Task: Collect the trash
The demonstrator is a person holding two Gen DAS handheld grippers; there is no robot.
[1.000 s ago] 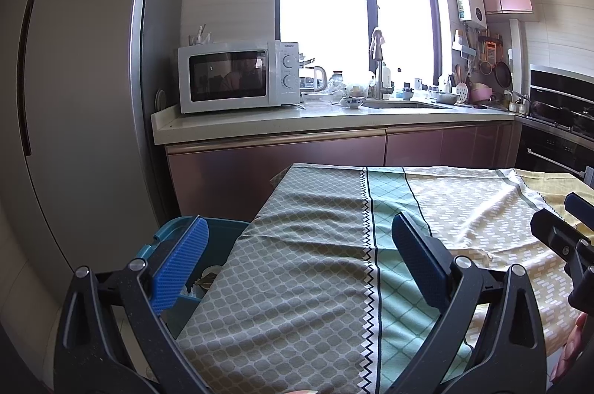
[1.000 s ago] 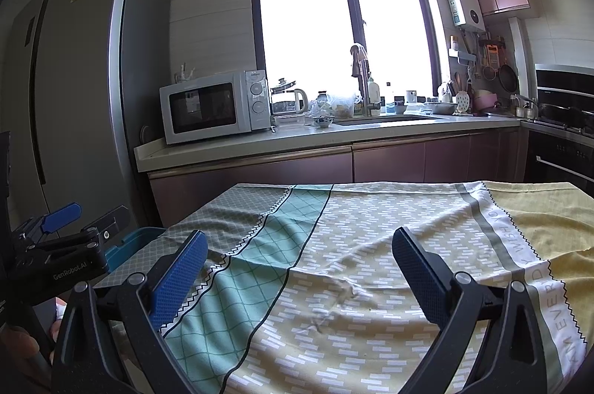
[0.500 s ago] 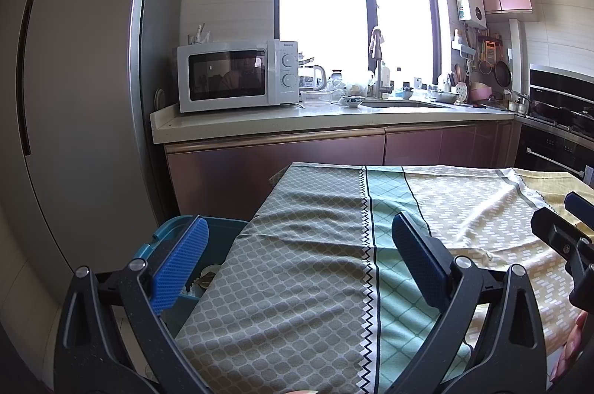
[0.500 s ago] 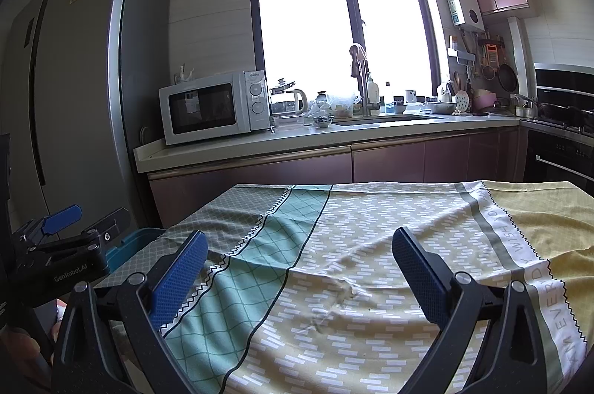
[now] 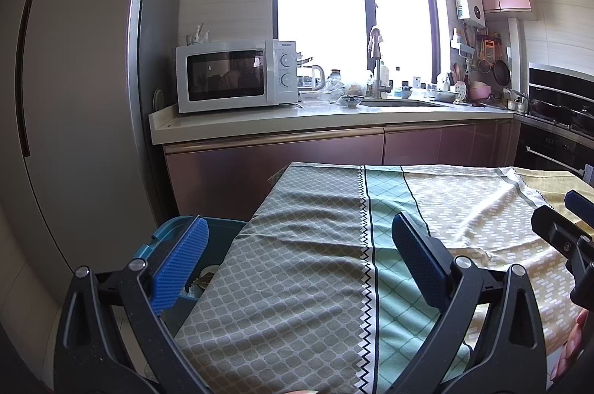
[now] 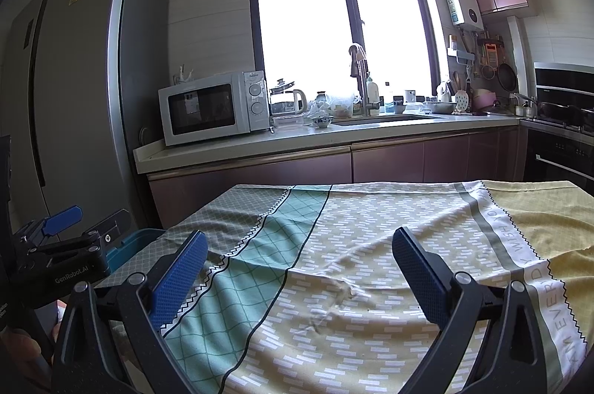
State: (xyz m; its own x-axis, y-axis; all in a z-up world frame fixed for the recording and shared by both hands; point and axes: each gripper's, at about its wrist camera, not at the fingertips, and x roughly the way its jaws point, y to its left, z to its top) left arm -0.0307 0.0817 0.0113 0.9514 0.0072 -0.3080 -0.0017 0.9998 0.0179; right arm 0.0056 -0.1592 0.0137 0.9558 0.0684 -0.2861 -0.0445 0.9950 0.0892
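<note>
Hovering released and empty above the bench's [image 6: 371, 245] near edge, left tongs [image 5: 299, 262] and right tongs [image 6: 299, 273] find no trash on its cloth; scraps seemingly lie in the blue bin [image 5: 219, 234] off its left edge; next likely searching elsewhere.

A cloth-covered table [image 5: 371, 245] stood in front of the kitchen counter [image 5: 297, 124]. A bin [image 5: 163, 238] sat on the floor at the table's left edge. On the counter, a microwave [image 5: 234, 74] stood left of the sink [image 5: 401, 103], with a fridge [image 5: 74, 97] further left.
</note>
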